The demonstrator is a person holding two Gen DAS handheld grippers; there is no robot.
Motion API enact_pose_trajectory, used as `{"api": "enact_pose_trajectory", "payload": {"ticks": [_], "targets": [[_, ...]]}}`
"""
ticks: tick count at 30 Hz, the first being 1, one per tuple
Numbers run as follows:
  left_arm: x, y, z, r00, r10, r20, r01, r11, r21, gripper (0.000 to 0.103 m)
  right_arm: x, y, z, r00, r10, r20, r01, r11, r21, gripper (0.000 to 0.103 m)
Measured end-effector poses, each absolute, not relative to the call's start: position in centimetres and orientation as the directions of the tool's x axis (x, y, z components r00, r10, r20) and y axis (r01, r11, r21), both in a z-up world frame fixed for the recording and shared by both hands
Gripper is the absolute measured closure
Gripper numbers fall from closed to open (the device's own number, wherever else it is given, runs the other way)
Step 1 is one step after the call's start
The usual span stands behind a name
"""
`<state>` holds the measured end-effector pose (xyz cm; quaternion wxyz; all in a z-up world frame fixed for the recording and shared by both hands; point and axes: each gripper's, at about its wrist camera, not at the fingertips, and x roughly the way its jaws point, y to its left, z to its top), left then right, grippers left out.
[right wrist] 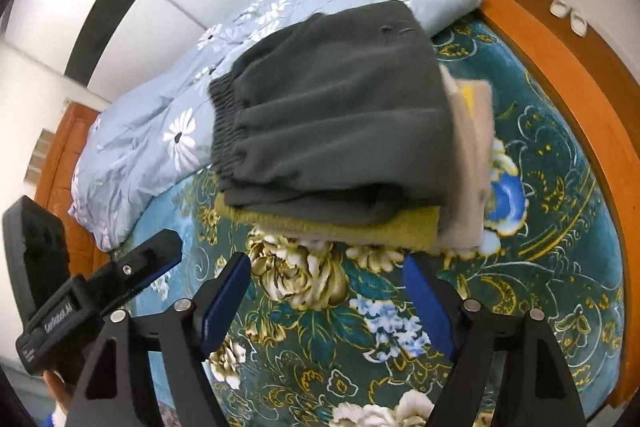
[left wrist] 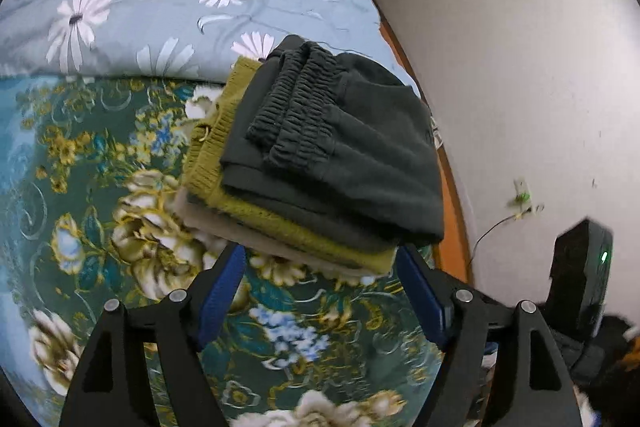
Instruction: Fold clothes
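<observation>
A: Stack (left wrist: 320,163) of folded clothes on the bedspread (left wrist: 100,187), near the bed's wall side. Left view has it just ahead of the left gripper (left wrist: 320,267).

B: Order, top down?

A: Dark grey trousers (left wrist: 352,147), elastic waistband bunched and facing up-left in the left view. Under them a darker layer, then an olive knit (left wrist: 216,147), then a beige piece (left wrist: 224,227) at the bottom.

B: Left gripper state?

A: Jaws spread wide. Nothing between the blue pads (left wrist: 224,283). Tips sit at the stack's near edge; contact I cannot tell.

B: Right gripper (right wrist: 326,275)?

A: Same. Jaws wide apart, only bedspread between them. Stack lies just beyond the tips, not gripped.

B: Right view of the stack?

A: Trousers on top, waistband to the left. Olive knit shows as a strip along the near edge. Beige piece sticks out past the trousers on the right side. A small yellow patch (right wrist: 466,95) shows on the beige; what it is, I cannot tell.

B: Surroundings?

A: Teal bedspread with gold and white flowers. Beyond the stack, a pale blue quilt (left wrist: 140,7) with white daisies, rumpled. Orange wooden bed frame (right wrist: 560,67) along the wall (left wrist: 520,67). Two small white objects (right wrist: 568,13) on the frame's ledge, right view only.

B: Other gripper seen?

A: Yes. Left gripper's black body appears at the lower left of the right view, lettering too blurred to read. Right gripper's body, green light on, at the right edge of the left view.
</observation>
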<state>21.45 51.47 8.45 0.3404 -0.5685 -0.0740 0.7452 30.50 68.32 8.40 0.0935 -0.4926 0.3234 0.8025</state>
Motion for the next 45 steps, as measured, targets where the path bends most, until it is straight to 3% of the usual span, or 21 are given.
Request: {"api": "enact_pose_trajectory", "payload": {"ticks": [17,28,36,42,45], "targets": [[22.8,48.3,9.2,-0.234,0.607,-0.760,-0.452,-0.760,-0.468,0.025,31.0,63.0,7.8,-0.473,-0.020,-0.881,-0.404,-0.884,0.237,0.022],[22.8,49.1,7.1,-0.203,0.558,-0.805,-0.492,-0.769,-0.409,0.025,29.9,62.0,6.6,-0.448,0.034,-0.893,-0.397,-0.903,0.165,0.022],[22.6,50.9,3.9,-0.155,0.444,-0.883,-0.488,-0.811,-0.322,0.024,29.7,62.7,4.9,-0.406,0.059,-0.912,-0.414,-0.902,0.125,0.021],[23.0,52.1,3.5,-0.179,0.398,-0.900,-0.516,-0.817,-0.259,0.021,29.7,63.2,4.1,-0.391,0.082,-0.917,-0.423,-0.901,0.100,0.017],[22.9,52.4,3.4,-0.170,0.399,-0.901,-0.511,-0.817,-0.265,0.012,29.8,63.7,3.9,-0.393,0.094,-0.915,-0.433,-0.897,0.093,0.016]]}}
